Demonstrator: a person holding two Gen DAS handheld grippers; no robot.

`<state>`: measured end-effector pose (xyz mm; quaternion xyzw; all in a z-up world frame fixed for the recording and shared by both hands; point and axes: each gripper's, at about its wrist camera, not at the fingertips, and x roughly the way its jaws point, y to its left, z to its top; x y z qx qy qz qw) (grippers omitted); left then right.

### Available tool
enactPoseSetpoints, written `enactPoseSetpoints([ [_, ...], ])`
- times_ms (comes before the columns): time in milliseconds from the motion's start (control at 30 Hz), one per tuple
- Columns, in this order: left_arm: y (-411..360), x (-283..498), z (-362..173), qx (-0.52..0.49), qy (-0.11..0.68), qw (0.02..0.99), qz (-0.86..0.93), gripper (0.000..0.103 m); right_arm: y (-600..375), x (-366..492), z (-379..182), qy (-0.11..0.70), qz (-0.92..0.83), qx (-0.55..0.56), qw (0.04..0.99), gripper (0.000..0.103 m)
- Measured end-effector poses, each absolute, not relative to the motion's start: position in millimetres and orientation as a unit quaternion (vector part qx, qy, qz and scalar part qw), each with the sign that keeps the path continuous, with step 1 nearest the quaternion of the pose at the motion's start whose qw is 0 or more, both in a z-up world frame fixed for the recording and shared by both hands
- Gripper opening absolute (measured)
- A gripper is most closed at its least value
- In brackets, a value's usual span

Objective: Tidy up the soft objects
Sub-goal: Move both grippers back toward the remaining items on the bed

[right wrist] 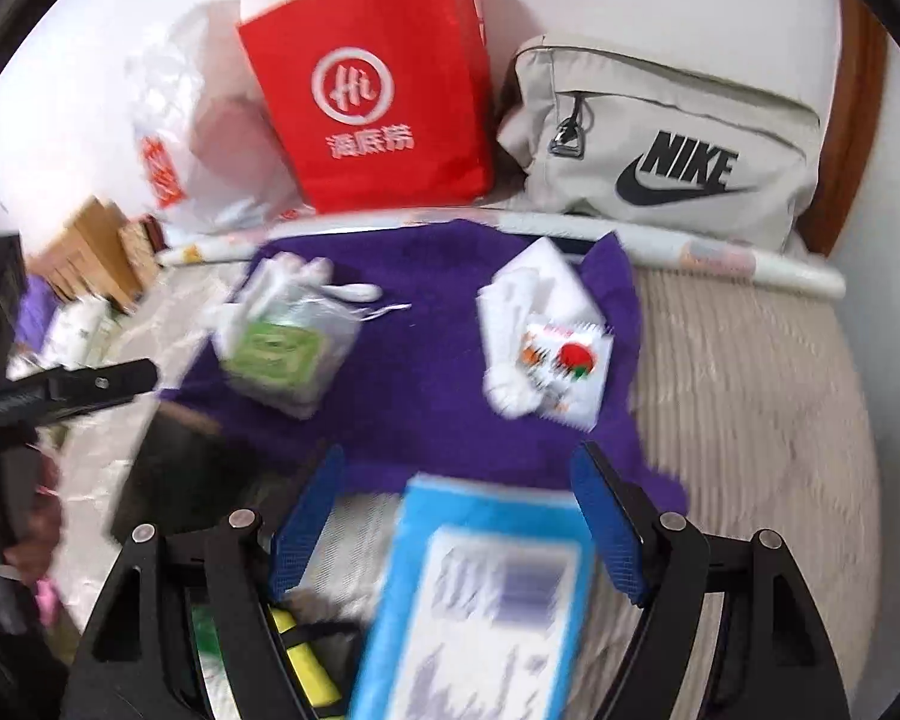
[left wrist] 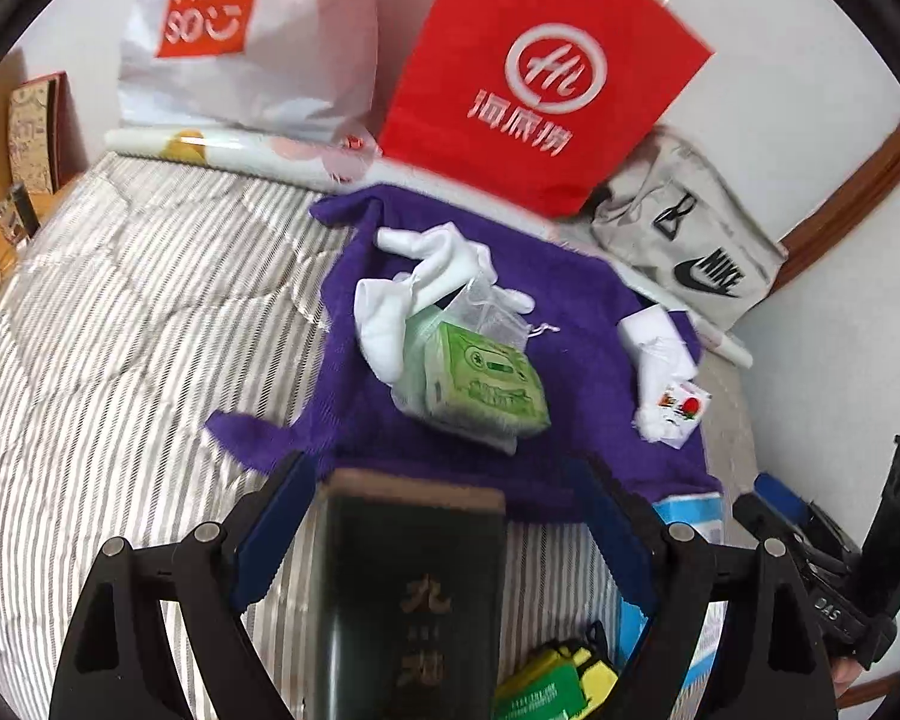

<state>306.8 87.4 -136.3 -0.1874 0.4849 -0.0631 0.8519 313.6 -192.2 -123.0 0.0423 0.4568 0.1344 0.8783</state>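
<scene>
Tongs both gape wide: left tongs (left wrist: 444,516) flank a dark box (left wrist: 414,588), right tongs (right wrist: 459,516) a blue packet (right wrist: 480,594), untouched, at the purple towel's (right wrist: 420,408) near edge.

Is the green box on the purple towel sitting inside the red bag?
No, the green box lies in a see-through pouch on the purple towel, in front of the red bag.

Both wrist cameras look steeply down from close above the bed (left wrist: 120,312), sharing the purple towel (left wrist: 570,312) and red bag (right wrist: 378,90).
</scene>
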Motion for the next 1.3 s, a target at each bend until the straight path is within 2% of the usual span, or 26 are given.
enactPoseSetpoints([
  [200, 81, 258, -122, -0.117, 0.454, 0.88, -0.07, 0.087, -179, 268, -115, 0.451, 0.144, 0.009, 0.881, 0.077],
  [400, 70, 210, -131, -0.056, 0.459, 0.884, -0.076, 0.087, -171, 219, -117, 0.442, 0.157, 0.001, 0.883, 0.077],
  [700, 55, 154, -161, -0.039, 0.493, 0.858, -0.139, 0.087, -175, 177, -139, 0.445, 0.149, 0.004, 0.883, 0.077],
  [900, 39, 144, -176, -0.015, 0.486, 0.858, -0.164, 0.087, -185, 162, -152, 0.453, 0.159, 0.035, 0.876, 0.078],
  [1300, 4, 150, -194, 0.113, 0.451, 0.851, -0.244, 0.087, -206, 149, -181, 0.485, 0.14, 0.071, 0.86, 0.078],
])
